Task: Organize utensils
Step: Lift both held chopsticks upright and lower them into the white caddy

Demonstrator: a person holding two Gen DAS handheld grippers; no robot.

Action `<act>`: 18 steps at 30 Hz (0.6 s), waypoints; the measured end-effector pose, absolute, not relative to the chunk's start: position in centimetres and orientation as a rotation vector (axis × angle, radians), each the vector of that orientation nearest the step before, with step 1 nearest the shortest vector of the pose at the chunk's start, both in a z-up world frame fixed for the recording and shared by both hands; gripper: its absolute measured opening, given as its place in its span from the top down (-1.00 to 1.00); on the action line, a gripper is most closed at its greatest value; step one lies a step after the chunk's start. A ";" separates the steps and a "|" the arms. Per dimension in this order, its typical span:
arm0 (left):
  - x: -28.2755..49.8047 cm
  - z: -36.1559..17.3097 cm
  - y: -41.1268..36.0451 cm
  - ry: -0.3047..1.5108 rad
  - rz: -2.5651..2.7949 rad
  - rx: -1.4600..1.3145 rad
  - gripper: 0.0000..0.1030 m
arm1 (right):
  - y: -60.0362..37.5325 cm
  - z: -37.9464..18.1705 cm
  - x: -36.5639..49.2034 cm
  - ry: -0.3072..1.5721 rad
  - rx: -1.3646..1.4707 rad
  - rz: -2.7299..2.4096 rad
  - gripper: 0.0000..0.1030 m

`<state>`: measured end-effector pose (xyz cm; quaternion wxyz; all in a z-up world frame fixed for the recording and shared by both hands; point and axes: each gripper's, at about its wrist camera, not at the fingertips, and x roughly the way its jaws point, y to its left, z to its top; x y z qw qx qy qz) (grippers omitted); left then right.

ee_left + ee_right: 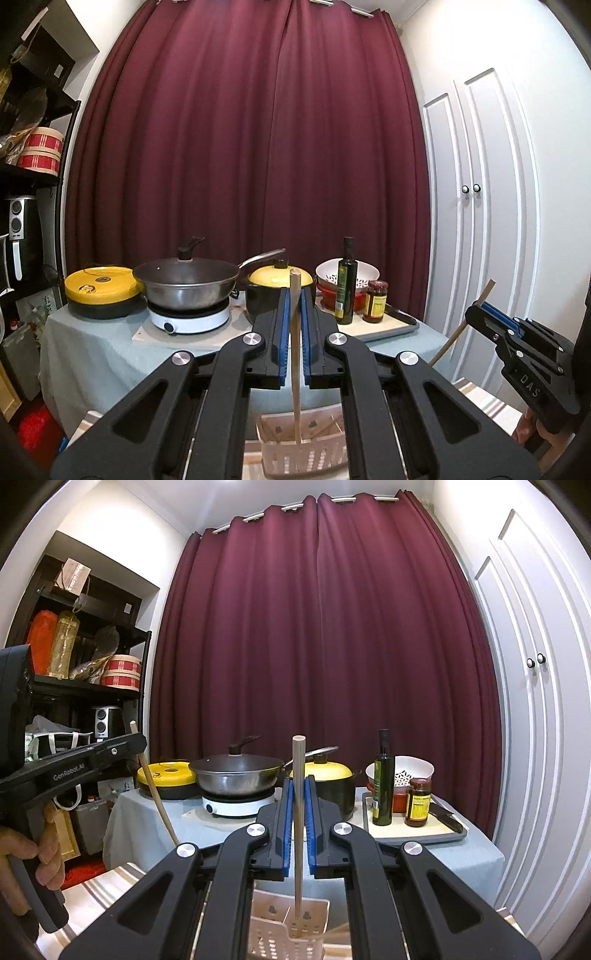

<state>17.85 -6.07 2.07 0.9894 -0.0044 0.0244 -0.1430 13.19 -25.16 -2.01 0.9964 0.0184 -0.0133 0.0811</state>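
Observation:
My left gripper (294, 293) is shut on a wooden chopstick (295, 369) that stands upright, its lower end reaching down into a pale perforated utensil basket (317, 459) below the fingers. My right gripper (299, 781) is likewise shut on a second upright chopstick (297, 856), whose tip dips into the same basket (269, 936). From the left wrist view the right gripper (476, 308) shows at the right with its chopstick (456, 338) slanted. From the right wrist view the left gripper (138, 740) shows at the left, held by a hand (44, 845), with its chopstick (159, 805) slanted.
Behind the basket stands a table with a pale blue cloth (472, 853). On it are a wok (236, 773) on a white cooker, a yellow-lidded black pot (332, 782), an oil bottle (382, 786), a jar (418, 803) and a knife (445, 818) on a tray. Dark shelves are at left, white cupboard doors at right.

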 end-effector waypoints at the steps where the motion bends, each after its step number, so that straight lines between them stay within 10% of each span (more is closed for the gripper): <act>1: 18.5 2.1 -6.3 0.043 -0.281 -0.006 0.88 | -25.2 -2.0 13.7 -0.026 0.038 0.163 0.87; 18: 26.0 -4.2 -6.7 0.162 -0.234 -0.001 0.88 | -24.7 -7.4 20.5 0.137 0.052 0.180 0.87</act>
